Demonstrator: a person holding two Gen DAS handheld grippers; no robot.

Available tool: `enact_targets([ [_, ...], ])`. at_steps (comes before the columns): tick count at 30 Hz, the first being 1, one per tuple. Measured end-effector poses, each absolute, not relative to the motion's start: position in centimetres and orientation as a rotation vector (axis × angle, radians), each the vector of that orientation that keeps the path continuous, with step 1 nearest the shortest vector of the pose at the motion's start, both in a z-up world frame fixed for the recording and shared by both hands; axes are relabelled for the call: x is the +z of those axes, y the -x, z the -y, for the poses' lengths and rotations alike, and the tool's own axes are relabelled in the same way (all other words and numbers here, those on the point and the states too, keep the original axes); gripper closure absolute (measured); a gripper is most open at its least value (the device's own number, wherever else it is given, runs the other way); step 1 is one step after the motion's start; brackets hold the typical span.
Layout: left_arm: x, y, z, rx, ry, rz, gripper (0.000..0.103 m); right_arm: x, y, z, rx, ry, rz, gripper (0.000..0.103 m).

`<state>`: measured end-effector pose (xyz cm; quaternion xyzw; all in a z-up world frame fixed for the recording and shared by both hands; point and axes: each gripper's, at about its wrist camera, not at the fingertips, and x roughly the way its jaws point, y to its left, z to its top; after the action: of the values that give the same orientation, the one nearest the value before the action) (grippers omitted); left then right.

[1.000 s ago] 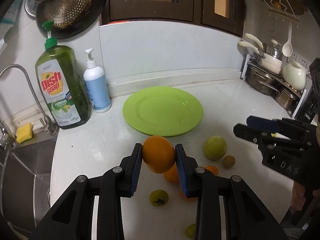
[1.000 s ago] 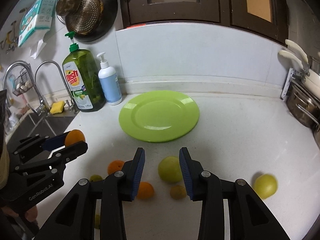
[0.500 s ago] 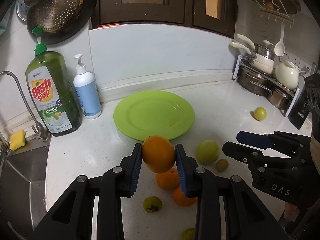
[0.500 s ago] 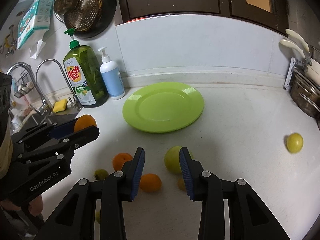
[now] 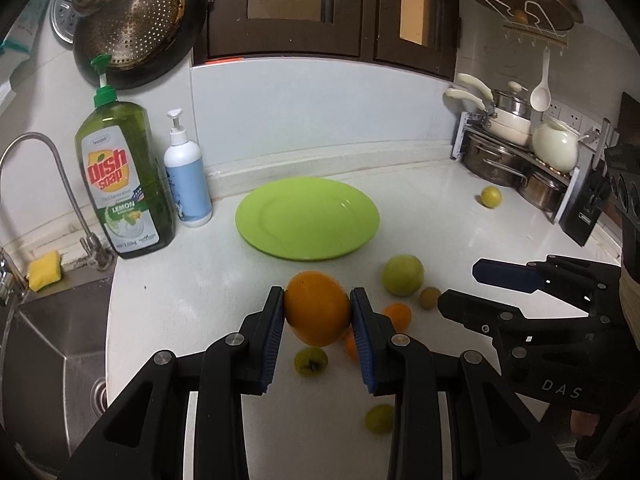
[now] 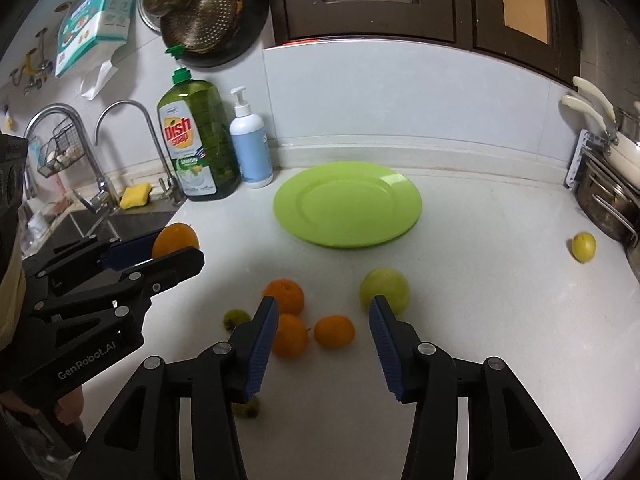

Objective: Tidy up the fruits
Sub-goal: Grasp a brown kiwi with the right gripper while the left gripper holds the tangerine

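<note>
My left gripper pinches the orange just short of the green plate. I should carry it over the plate centre and release low. My right gripper is opening, nothing between its jaws, above loose fruits on the table.

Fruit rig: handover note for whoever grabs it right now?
Left gripper: shut on an orange, held above the counter short of the green plate.
Right gripper: empty, jaws opening, over the loose fruit.
Green plate: nothing on it yet.
On the counter: three small oranges, a large green fruit, a few small green ones, a yellow fruit far right by the pots.
Done: one orange picked up.
Left: probably plate it, then gather the rest.
</note>
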<state>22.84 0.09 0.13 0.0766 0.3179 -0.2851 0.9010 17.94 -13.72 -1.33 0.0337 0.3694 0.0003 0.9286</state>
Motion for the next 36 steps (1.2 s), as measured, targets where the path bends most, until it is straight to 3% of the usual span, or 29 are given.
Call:
enact_targets([
  [15, -0.6, -15.1, -3.9, -0.432, -0.141, -0.692, 0.07, -2.3, -12.9, 10.2, 0.142, -0.022, -0.775, 0.055],
  [36, -5.3, -7.4, -7.9, -0.203, -0.052, -0.827, 0.07, -6.9, -8.2, 3.9, 0.487, 0.073, -0.946, 0.055],
])
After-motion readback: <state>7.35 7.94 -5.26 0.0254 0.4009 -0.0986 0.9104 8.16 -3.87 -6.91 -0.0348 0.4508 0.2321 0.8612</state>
